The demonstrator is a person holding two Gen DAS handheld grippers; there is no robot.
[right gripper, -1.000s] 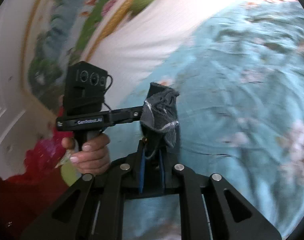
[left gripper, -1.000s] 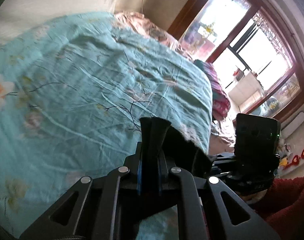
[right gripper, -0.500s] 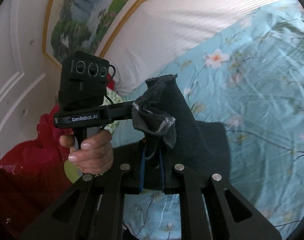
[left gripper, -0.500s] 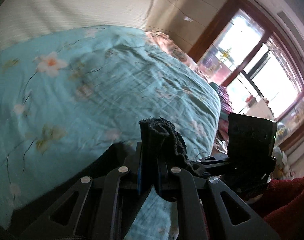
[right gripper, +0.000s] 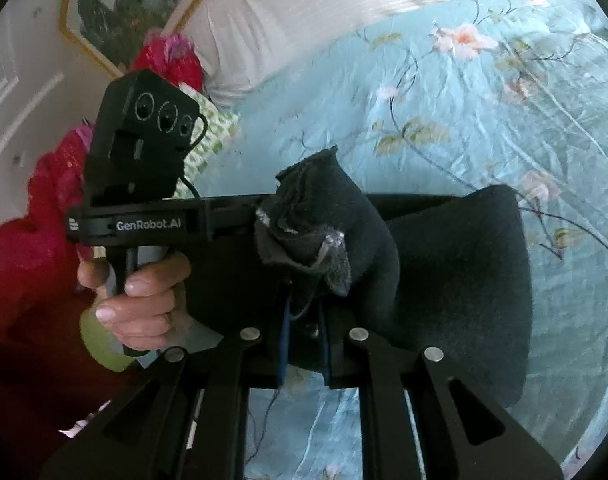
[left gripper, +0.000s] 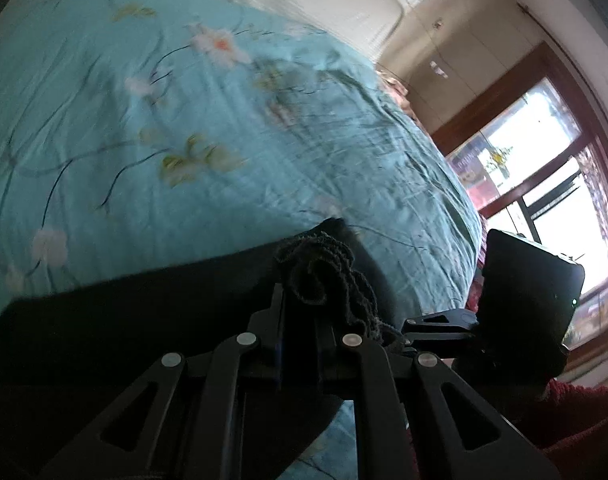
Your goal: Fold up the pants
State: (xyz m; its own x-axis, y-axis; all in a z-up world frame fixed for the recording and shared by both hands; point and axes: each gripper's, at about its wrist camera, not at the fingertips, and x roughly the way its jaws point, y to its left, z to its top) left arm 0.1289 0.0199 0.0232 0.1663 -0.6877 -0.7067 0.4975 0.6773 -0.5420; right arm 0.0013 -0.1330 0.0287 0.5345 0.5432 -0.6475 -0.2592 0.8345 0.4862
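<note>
Left wrist view: left gripper [left gripper: 300, 320] clamped tight on a bunched edge of the dark pants [left gripper: 144, 312]; frayed knit hem sticks up out of the jaws. Rest of the fabric runs left from the grip as a broad dark band, held just above the teal floral bedspread [left gripper: 224, 140]. Right-hand tool's body visible at right, near the window [left gripper: 552, 184]. Right wrist view: right gripper [right gripper: 304, 320] also clenched on the pants [right gripper: 464, 280], a crumpled hem corner poking up between the fingers, a wide lobe of cloth hanging right and down over the bedspread [right gripper: 484, 100]. Left gripper [right gripper: 232, 220] comes in from the left, tip touching the same bunch; the hand [right gripper: 140, 296] grips its handle. So both grips sit side by side on one end, and the garment's long axis seems to trail away below and sideways. Pants look thick, fleecy, dark charcoal. My read: mid-carry; next is laying it flat on the bed.
</note>
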